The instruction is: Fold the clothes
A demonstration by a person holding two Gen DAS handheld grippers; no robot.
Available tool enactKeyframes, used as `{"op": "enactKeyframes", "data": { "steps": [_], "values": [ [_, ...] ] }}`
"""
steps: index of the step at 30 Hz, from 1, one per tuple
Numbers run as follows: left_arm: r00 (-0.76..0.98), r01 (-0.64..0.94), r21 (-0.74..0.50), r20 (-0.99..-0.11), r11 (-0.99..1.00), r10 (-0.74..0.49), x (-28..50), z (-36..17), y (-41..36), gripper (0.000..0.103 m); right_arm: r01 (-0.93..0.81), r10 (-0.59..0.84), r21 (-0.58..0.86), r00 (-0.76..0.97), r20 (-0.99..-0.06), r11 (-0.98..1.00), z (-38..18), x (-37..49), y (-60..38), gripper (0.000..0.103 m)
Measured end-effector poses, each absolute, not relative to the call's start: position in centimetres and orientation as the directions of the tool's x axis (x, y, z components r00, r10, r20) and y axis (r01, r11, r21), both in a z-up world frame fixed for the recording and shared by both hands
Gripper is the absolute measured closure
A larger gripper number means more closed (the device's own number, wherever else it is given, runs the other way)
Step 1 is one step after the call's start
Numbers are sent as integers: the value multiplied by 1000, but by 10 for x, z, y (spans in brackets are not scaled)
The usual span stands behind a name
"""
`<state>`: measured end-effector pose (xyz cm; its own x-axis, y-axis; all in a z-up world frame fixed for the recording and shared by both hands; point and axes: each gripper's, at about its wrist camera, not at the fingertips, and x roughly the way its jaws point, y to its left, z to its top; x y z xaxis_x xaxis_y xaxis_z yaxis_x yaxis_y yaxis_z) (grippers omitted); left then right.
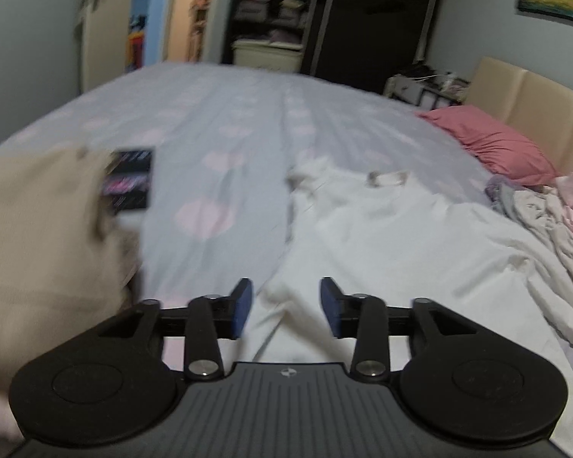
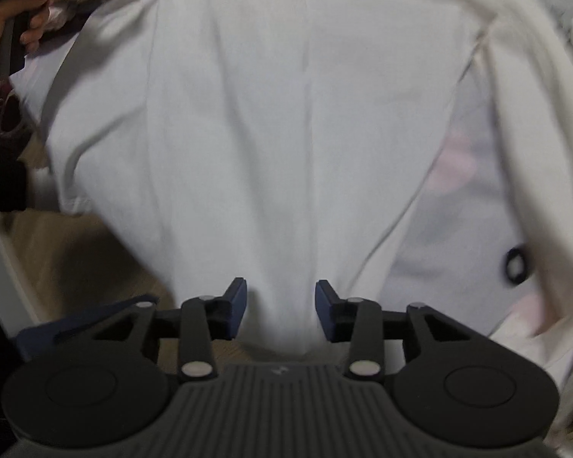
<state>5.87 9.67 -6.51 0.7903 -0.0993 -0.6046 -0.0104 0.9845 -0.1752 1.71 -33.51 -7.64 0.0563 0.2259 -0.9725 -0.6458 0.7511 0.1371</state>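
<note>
White shirt lies spread on the bed, both your grippers at its near hem.

Left view: your left gripper, fingers spread and empty, faces the shirt, which runs lengthwise from lower centre toward upper right. Right view: your right gripper, spread, hovers over the hem, nearer the cloth.

The right gripper has its jaws apart, with white garment lying between them. The garment is spread on a bedsheet with pink spots. At the top left, a hand holds a black handle. A small black ring lies on the right.
</note>
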Motion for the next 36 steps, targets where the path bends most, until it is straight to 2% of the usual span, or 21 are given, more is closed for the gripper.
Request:
{"op": "enactKeyframes", "data": {
  "steps": [3,5,7,9,10,12,15,18,20,21,22,24,29,31,33,36],
  "values": [
    [801,80,-208,-568,975,-187,76,-65,82,62,-611,302,117,209,-930,783,-57,31,-339,60],
    [788,161,-240,-553,957,-271,88,-74,72,65,-603,341,133,243,-908,786,-54,35,-337,60],
    [759,184,-247,-579,951,-298,100,-89,67,78,-611,358,143,246,-900,779,-54,36,-333,60],
    [726,168,-239,-627,956,-284,112,-107,67,78,-618,376,152,250,-892,771,-54,36,-329,60],
    [701,121,-224,-670,967,-243,116,-118,74,84,-622,385,157,251,-888,767,-54,36,-327,60],
    [647,35,-194,-743,980,-170,121,-138,88,103,-621,395,165,253,-883,767,-55,34,-326,60],
    [655,1,-237,-734,971,-180,114,-138,100,103,-594,391,169,266,-881,786,-55,34,-342,60],
    [690,0,-10,-724,1000,-8,109,-121,69,103,-586,401,178,276,-874,790,-53,34,-345,60],
    [725,12,20,-689,1000,5,107,-110,57,101,-581,408,184,282,-868,793,-52,34,-346,60],
    [738,24,15,-675,1000,-8,108,-104,54,94,-578,412,187,285,-866,794,-51,34,-347,60],
    [744,37,2,-668,999,-26,110,-100,52,78,-575,415,190,289,-863,796,-50,34,-348,59],
    [758,42,-11,-651,999,-39,116,-93,52,60,-570,422,196,295,-857,798,-49,34,-350,58],
    [773,22,-23,-634,999,-32,163,-89,67,63,-557,439,212,311,-843,803,-46,35,-354,57],
    [738,7,-117,-669,993,-84,190,-98,81,78,-566,453,224,305,-838,794,-44,33,-351,57],
    [692,8,-167,-711,986,-126,211,-112,90,78,-573,470,240,295,-832,784,-43,33,-351,57],
    [647,63,-162,-745,985,-164,225,-128,89,78,-576,482,255,283,-829,777,-44,34,-351,57]
  ]
}}
